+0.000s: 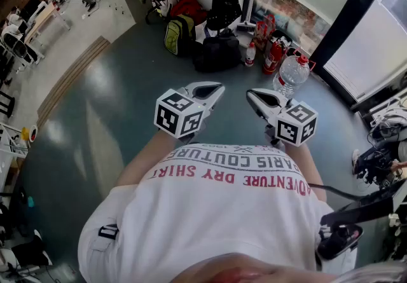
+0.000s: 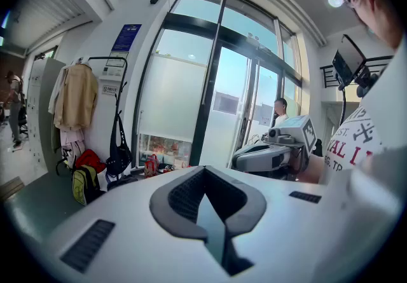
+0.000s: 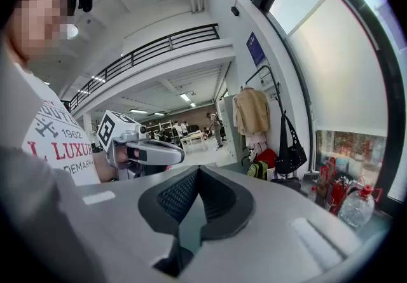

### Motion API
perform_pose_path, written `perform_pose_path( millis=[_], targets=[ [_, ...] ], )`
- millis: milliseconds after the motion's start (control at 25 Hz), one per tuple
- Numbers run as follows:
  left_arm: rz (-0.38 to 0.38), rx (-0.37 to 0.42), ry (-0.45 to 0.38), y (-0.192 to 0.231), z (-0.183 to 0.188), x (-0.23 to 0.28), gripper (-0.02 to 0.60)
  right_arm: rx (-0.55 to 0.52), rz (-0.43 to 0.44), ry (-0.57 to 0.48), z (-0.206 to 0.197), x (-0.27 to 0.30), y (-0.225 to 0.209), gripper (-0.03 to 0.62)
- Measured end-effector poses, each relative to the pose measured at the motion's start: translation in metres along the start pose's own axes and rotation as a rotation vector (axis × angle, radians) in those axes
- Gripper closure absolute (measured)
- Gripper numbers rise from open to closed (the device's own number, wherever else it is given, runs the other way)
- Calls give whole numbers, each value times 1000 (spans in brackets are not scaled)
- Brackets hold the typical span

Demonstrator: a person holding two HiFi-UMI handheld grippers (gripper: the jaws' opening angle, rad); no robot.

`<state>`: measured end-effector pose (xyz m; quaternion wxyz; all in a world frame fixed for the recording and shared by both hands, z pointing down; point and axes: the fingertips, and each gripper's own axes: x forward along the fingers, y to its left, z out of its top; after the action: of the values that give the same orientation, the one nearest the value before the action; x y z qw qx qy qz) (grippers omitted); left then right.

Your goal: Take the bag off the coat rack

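Observation:
A black tote bag [image 1: 224,5] hangs by its long straps from the coat rack against the far wall. The left gripper view has the bag [image 2: 119,148] under the rack's black bar [image 2: 108,59]; in the right gripper view the bag [image 3: 289,151] hangs beside a beige coat [image 3: 252,113]. My left gripper [image 1: 206,91] and right gripper [image 1: 254,96] are held side by side close to my chest, well short of the rack. Both are shut with nothing between the pads, as each gripper view shows, left [image 2: 205,177] and right [image 3: 198,177].
On the floor below the rack lie a yellow-and-black backpack [image 1: 176,34], a red bag [image 1: 189,5] and a black bag [image 1: 218,53]. Red extinguishers [image 1: 273,53] and a large water jug [image 1: 291,74] stand by the glass door. Grey floor lies between me and the rack.

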<state>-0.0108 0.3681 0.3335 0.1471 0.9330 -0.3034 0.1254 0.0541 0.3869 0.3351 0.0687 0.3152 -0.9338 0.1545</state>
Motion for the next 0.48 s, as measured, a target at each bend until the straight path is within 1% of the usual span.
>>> perform_pose_path(
  millis=[480],
  targets=[
    [-7, -19, 6, -8, -5, 3, 580, -3, 12, -4, -2, -4, 4, 592]
  ],
)
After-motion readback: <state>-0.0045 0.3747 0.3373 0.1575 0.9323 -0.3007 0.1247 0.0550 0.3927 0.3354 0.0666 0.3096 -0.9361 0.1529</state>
